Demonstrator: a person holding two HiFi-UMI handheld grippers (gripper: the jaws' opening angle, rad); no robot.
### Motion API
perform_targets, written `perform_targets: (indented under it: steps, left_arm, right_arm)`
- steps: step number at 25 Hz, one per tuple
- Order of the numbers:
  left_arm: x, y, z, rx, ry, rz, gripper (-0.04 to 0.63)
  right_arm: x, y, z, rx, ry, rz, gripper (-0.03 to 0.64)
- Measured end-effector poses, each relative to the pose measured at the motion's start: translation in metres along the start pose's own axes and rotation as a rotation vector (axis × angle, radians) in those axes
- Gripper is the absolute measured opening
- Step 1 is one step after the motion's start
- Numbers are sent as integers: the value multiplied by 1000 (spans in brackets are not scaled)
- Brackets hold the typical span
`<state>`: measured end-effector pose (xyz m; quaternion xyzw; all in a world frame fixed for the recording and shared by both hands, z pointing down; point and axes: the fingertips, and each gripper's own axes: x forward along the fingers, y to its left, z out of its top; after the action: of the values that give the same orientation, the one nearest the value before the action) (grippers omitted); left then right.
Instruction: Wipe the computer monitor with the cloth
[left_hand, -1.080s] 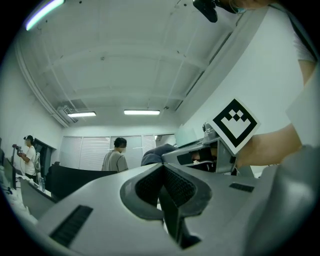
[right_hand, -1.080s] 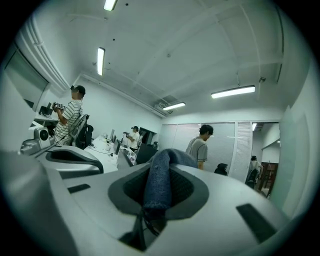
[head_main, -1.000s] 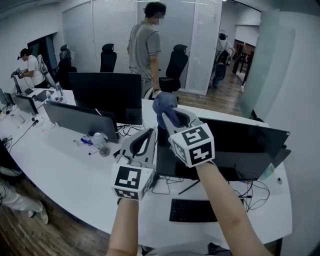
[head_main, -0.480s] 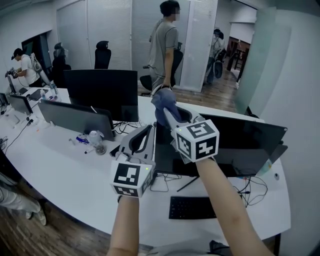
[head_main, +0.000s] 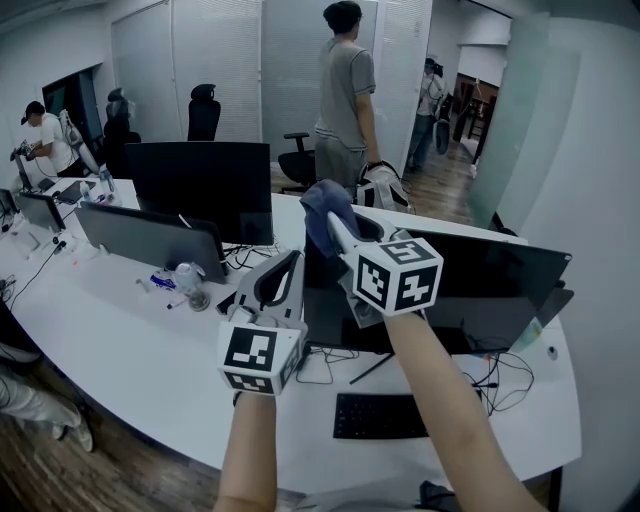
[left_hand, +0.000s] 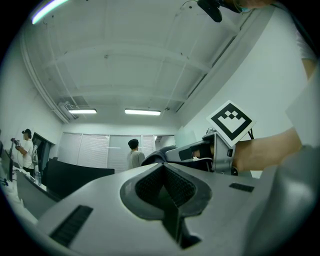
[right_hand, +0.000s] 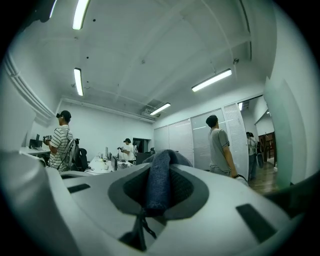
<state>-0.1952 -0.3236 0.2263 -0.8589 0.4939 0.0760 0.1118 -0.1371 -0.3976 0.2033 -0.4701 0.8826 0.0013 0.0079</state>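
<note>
An office: long white desk (head_main: 120, 345), monitors (head_main: 205, 190), swivel chairs (head_main: 203, 108).

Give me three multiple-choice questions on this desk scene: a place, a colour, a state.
1. Where is the flat black keyboard? A on the white desk before the wide black monitor; B on a chair; C on the floor.
2. Colour of the soft cloth in the right gripper? A red; B blue; C yellow.
3. Jaws of the left gripper? A wide apart; B together, empty; C on the cloth.
A, it lies below the monitor; B, blue fold between jaws; B, pads meet.
</note>
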Motion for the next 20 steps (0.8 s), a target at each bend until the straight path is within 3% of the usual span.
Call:
perform_targets:
  steps: [20]
  left_arm:
    - [10, -32, 3, 33, 20, 26, 6]
  right_arm:
    - [-22, -28, -8, 10, 20, -8, 66]
